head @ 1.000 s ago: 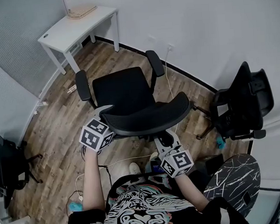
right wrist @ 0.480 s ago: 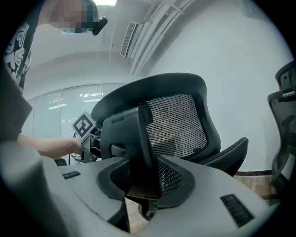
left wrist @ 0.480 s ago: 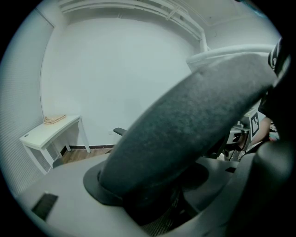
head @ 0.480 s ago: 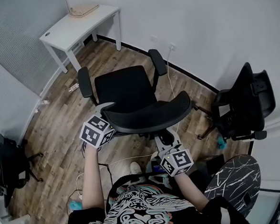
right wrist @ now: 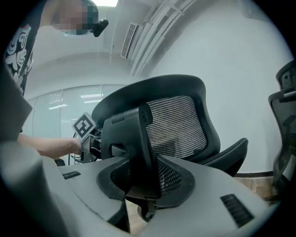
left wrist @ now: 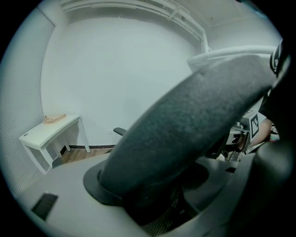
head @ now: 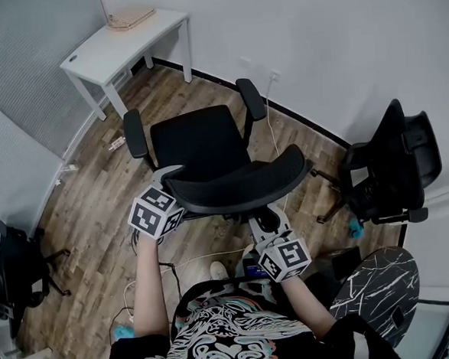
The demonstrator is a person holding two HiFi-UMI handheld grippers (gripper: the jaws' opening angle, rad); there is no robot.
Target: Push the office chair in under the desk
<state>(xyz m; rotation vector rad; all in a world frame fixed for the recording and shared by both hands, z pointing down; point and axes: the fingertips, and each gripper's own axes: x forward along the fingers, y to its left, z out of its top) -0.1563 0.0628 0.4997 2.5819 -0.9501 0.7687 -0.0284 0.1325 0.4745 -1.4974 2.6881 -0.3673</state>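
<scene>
Two tools are clenched on the office chair (head: 207, 149): the left tool (head: 170, 188) bites the rounded upper rim of the backrest (left wrist: 194, 120), and the right tool (head: 264, 224) closes on the hard plastic spine (right wrist: 134, 148) behind the mesh (right wrist: 178, 125). The chair stands in the middle of the wooden plank floor (head: 87, 192), well apart from the white desk (head: 116, 50) in the far corner, with its seat turned roughly toward it. The main danger, I think, is that the chair swivels. The grips sit high and off centre, so an uneven push may turn the seat instead of rolling the base. The rim looks smooth and curved, so the left tool could slide off it under force. A thin pale cable (head: 199, 257) lies on the floor near the base, and a wheel could catch it. The two padded armrests (head: 135, 135) stand wide and may strike the slim desk legs or the desk edge if the chair arrives at an angle. The seat is matte black and flat, and the mesh is fine and slightly see-through.
</scene>
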